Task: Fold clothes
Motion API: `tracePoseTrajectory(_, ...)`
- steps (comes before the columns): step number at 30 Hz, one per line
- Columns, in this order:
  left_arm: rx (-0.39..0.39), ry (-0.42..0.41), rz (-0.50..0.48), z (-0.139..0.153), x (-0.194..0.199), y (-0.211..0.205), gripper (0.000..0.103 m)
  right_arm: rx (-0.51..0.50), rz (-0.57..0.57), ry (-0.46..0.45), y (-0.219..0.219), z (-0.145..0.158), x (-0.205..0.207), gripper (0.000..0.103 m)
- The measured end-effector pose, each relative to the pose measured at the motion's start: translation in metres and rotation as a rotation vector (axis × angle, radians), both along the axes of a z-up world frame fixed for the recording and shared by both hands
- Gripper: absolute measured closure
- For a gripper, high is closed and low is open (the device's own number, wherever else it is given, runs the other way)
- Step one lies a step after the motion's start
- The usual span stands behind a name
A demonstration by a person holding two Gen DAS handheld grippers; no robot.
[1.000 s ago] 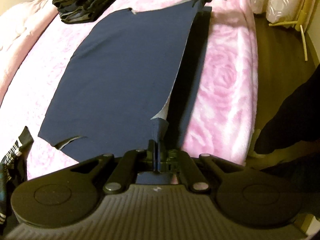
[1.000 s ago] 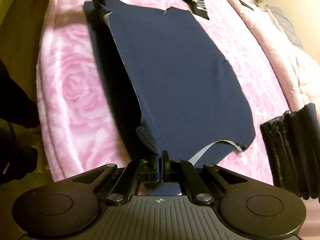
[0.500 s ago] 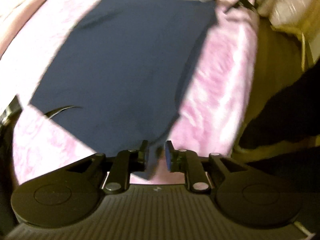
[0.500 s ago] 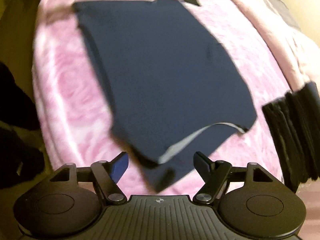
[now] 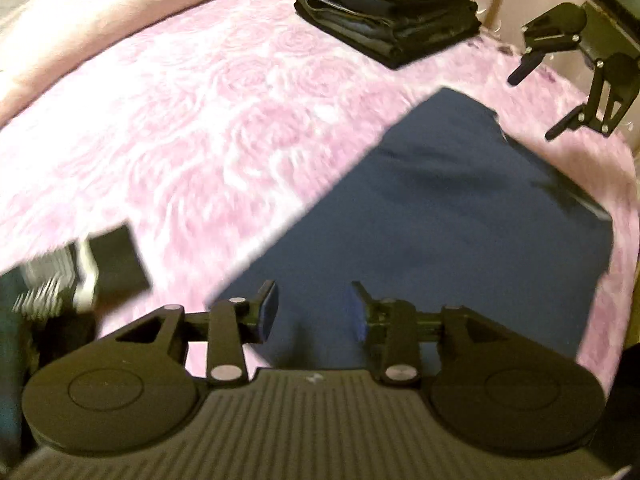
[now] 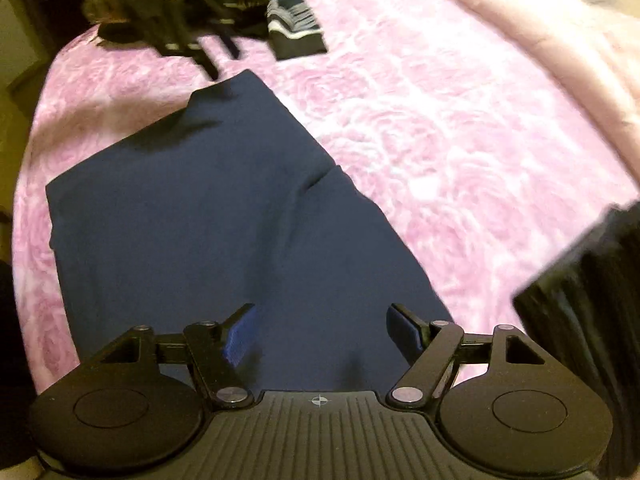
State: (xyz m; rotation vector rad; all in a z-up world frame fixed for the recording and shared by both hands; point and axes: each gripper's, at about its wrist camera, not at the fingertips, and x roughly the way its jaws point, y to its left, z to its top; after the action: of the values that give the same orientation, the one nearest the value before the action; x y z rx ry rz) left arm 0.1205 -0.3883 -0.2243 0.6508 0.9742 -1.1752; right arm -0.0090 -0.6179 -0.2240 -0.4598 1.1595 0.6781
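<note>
A navy garment (image 5: 448,224) lies folded lengthwise and flat on the pink rose-patterned bedspread (image 5: 208,128). My left gripper (image 5: 314,312) hovers over its near end with the jaws opening and nothing between them. The right gripper (image 5: 556,96) shows at the top right of the left wrist view, past the garment's far corner. In the right wrist view the same garment (image 6: 208,216) stretches away from my right gripper (image 6: 320,332), which stands wide open and empty above the cloth. The left gripper (image 6: 200,48) appears blurred beyond the far end.
A stack of folded dark clothes (image 5: 392,4) sits at the far side of the bed, also seen as a dark stack (image 6: 588,280) at the right. A striped dark garment (image 5: 80,280) lies at the left, again as a striped garment (image 6: 296,28). A pink duvet (image 6: 560,32) borders the bedspread.
Both grippers let go of the garment's edge, which dropped flat onto the rest. Both have swung across the bed and now look over the folded garment from the other side.
</note>
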Motion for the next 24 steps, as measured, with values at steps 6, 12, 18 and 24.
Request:
tracePoseTrajectory(6, -0.006, 0.186, -0.146, -0.043, 0.081, -0.058, 0.065, 0.057, 0.031, 0.141, -0.008, -0.03, 0.086, 0.029)
tracePoseTrajectory(12, 0.085, 0.406, -0.26, -0.088, 0.092, -0.085, 0.069, 0.143, 0.055, 0.312, 0.002, -0.075, 0.149, 0.057)
tracePoseTrajectory(18, 0.108, 0.411, -0.19, -0.093, 0.091, -0.065, 0.093, 0.13, 0.057, 0.392, -0.034, -0.091, 0.141, 0.09)
tracePoseTrajectory(24, 0.108, 0.391, -0.084, -0.082, 0.099, -0.039, 0.095, 0.197, -0.05, 0.34, -0.056, -0.064, 0.12, 0.064)
